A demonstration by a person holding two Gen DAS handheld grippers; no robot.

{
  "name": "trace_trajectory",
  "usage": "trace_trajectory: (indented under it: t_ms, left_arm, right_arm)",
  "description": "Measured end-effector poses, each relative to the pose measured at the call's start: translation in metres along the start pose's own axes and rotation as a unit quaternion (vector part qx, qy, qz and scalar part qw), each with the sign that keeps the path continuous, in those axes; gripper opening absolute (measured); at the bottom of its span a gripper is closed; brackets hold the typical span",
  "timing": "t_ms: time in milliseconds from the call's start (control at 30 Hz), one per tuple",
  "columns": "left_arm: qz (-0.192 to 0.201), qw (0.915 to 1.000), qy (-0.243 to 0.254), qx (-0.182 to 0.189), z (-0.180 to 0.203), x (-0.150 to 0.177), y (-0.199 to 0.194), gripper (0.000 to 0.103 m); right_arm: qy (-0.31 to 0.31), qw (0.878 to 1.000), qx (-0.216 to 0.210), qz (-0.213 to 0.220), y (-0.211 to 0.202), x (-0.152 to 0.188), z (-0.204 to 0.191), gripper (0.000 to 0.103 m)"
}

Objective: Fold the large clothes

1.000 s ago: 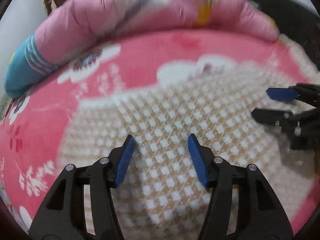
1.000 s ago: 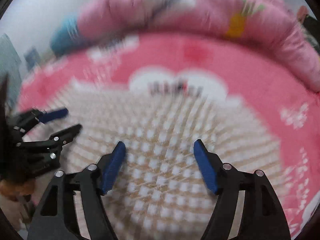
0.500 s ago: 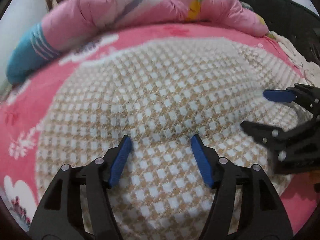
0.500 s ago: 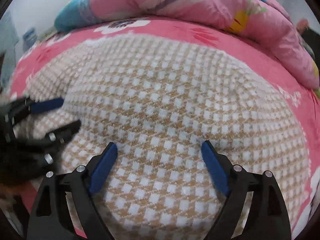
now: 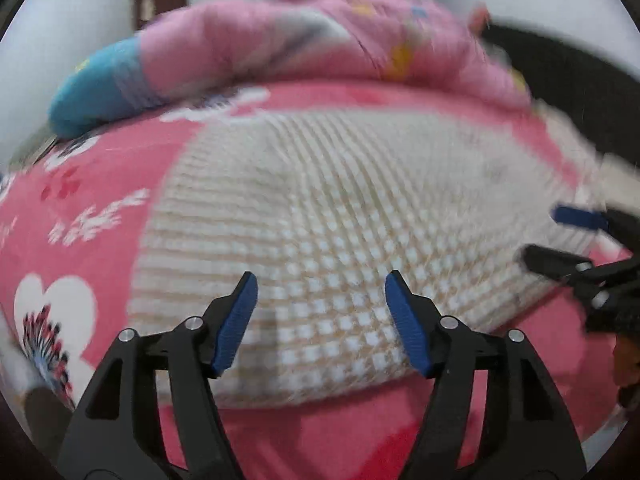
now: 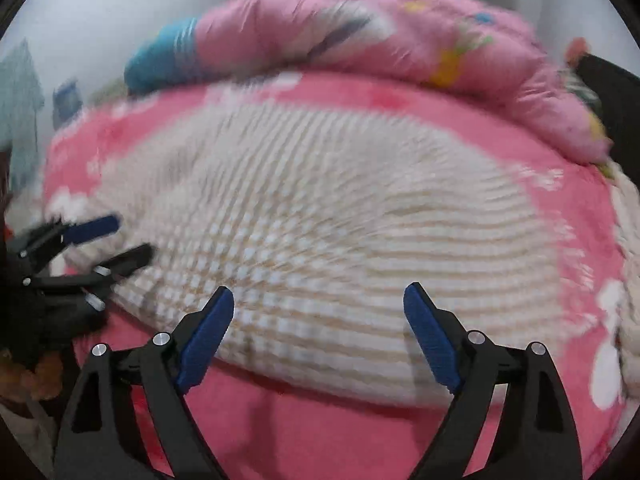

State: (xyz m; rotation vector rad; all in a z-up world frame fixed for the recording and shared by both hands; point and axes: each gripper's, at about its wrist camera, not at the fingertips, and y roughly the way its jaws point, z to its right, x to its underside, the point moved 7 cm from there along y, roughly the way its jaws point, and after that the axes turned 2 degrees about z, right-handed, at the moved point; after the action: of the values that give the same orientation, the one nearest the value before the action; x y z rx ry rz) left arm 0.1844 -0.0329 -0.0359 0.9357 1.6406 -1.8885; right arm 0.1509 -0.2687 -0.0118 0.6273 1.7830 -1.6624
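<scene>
Left view only: heart print (image 5: 56,304) beside checked garment (image 5: 320,208).

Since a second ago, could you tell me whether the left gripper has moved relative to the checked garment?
Yes: the left gripper has drawn back toward the checked garment's near edge, which now shows against the pink bedcover.

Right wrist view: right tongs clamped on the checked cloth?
No: the right tongs stand open above the beige-and-white checked knitted cloth, nothing between them.

Right tongs (image 6: 318,316) agape, jaws just widened, nothing between; checked garment (image 6: 320,232) flat on bed (image 6: 320,432) beyond; left tongs (image 6: 110,240) far left.
</scene>
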Motion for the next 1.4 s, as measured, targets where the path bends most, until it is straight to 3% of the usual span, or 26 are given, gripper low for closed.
trace_trajectory:
  t_ms: [67,133,167,267,333,433,533,600,800,900,1133,1200,1400]
  left_arm:
    - [0.003,0.9991,-0.029,-0.031,-0.022,0.008,-0.007,0.080]
    - [-0.065,0.9950,-0.074,-0.020,-0.042,0.032,0.021,0.080]
    - [-0.068,0.9945,-0.078,-0.018,-0.043,0.039,0.025,0.080]
    - [-0.044,0.9971,-0.049,-0.040,-0.028,0.039,0.002,0.080]
    - [-0.030,0.9981,-0.051,-0.019,-0.017,0.038,-0.022,0.080]
    - [0.004,0.9985,-0.048,-0.026,-0.011,0.037,-0.057,0.082]
    - [0.017,0.9982,-0.054,-0.018,0.000,0.039,-0.089,0.087]
    - [0.021,0.9983,-0.048,-0.027,0.007,0.043,-0.104,0.090]
    - [0.027,0.9983,-0.038,-0.035,0.014,0.042,-0.114,0.094]
    - [0.042,0.9971,-0.029,-0.057,0.018,0.041,-0.125,0.094]
    - [0.074,0.9895,-0.035,-0.119,0.011,0.034,-0.144,0.095]
    - [0.068,0.9879,-0.035,-0.135,0.009,0.034,-0.143,0.095]
    - [0.038,0.9897,-0.032,-0.135,0.011,0.037,-0.132,0.095]
  right_arm:
    - [0.037,0.999,0.024,-0.008,0.003,0.010,0.031,0.084]
    - [0.095,0.992,0.009,-0.078,0.039,0.039,0.057,0.084]
    - [0.121,0.987,-0.015,-0.108,0.053,0.052,0.062,0.084]
    - [0.123,0.989,-0.012,-0.084,0.033,0.047,0.059,0.084]
    - [0.125,0.990,-0.027,-0.057,0.010,0.044,0.051,0.084]
    - [0.100,0.994,-0.012,-0.034,-0.018,0.047,0.039,0.084]
    - [0.066,0.998,0.000,-0.005,-0.042,0.045,0.015,0.094]
    - [0.050,0.999,0.008,0.014,-0.060,0.043,0.001,0.095]
    - [0.026,0.996,0.048,0.069,-0.108,0.041,-0.017,0.096]
    - [0.012,0.994,0.057,0.096,-0.123,0.038,-0.026,0.096]
    - [0.011,0.995,0.051,0.089,-0.128,0.042,-0.040,0.097]
    - [0.010,0.995,0.055,0.077,-0.123,0.044,-0.041,0.097]
    - [0.013,0.997,0.048,0.052,-0.113,0.049,-0.040,0.096]
